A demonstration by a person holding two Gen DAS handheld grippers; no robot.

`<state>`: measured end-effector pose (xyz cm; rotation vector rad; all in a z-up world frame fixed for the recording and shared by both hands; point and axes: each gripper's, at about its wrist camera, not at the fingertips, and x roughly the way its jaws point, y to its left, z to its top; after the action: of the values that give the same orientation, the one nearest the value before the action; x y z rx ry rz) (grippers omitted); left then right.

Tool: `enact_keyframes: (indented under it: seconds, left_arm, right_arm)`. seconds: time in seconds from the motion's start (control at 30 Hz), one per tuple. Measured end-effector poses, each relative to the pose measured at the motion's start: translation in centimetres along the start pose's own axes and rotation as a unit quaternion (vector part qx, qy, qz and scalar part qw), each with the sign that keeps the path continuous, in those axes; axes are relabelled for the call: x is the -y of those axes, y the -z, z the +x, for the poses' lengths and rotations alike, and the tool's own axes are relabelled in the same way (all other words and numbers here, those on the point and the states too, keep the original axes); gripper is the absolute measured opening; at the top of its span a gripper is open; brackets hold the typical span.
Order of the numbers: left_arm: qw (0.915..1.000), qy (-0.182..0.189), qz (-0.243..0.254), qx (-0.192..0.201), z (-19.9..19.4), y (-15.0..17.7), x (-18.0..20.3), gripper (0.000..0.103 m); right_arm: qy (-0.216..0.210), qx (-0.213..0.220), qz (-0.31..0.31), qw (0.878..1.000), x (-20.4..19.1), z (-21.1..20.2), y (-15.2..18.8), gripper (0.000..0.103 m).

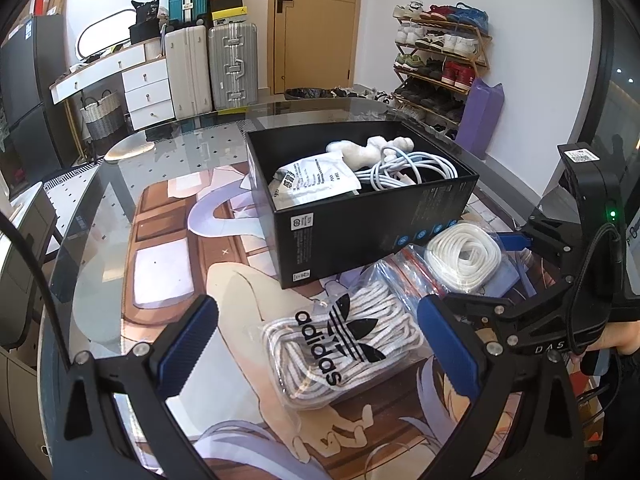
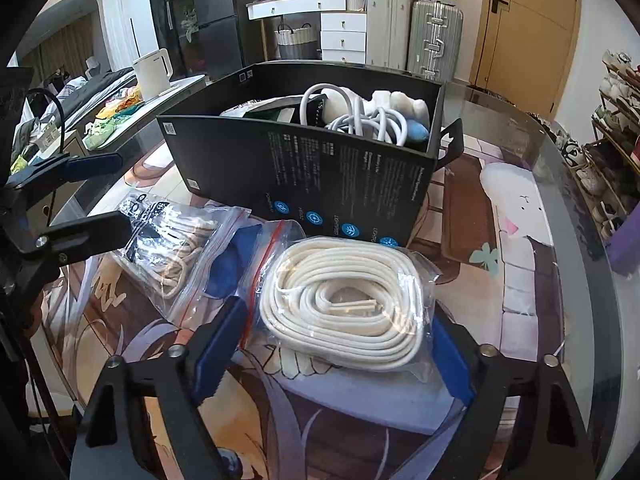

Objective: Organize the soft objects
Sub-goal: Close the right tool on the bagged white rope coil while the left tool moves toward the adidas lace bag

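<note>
A clear zip bag of coiled white cord (image 2: pixel 340 304) lies on the printed mat in front of the black box (image 2: pixel 300 176). My right gripper (image 2: pixel 336 316) straddles it, a blue pad at each plastic edge; the coil looks unsqueezed. In the left wrist view the same bag (image 1: pixel 464 256) sits between the right gripper's (image 1: pixel 476 268) fingers. A second bag of speckled laces with an adidas logo (image 1: pixel 340 340) lies beside it, under my open left gripper (image 1: pixel 318 308), which holds nothing. The box (image 1: pixel 360 232) holds a white cable (image 1: pixel 408 168), a white plush (image 1: pixel 372 148) and a printed packet (image 1: pixel 312 180).
The glass table's curved edge (image 2: pixel 572 264) runs close on the right, with a shoe rack (image 1: pixel 440 64) beyond it. A white kettle (image 2: pixel 154 70) and clothes sit on a side surface to the left. Suitcases (image 1: pixel 212 68) and drawers stand by the far wall.
</note>
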<state>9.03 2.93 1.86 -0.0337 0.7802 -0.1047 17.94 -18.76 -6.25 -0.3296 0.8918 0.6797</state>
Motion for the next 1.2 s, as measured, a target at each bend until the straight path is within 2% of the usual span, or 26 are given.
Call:
enact_keyframes:
  seconds: [0.1, 0.27, 0.87, 1.2]
  left_arm:
    - [1.0, 0.001, 0.0, 0.001, 0.0, 0.0, 0.0, 0.1]
    - [1.0, 0.002, 0.001, 0.0, 0.0, 0.0, 0.1, 0.1]
    - [0.9999, 0.007, 0.011, -0.011, 0.1, 0.0, 0.6, 0.1]
    - [0.9987, 0.024, 0.026, -0.037, 0.9, 0.5, 1.3, 0.1]
  right_arm:
    - [-0.003, 0.0, -0.002, 1.0, 0.1, -0.2, 0.0, 0.075]
    - [-0.01, 0.0, -0.002, 1.0, 0.5, -0.3, 0.0, 0.068]
    - [-0.022, -0.003, -0.004, 1.0, 1.1, -0.8, 0.3, 0.065]
    - [-0.036, 0.015, -0.007, 0.999, 1.4, -2.9, 0.3, 0.064]
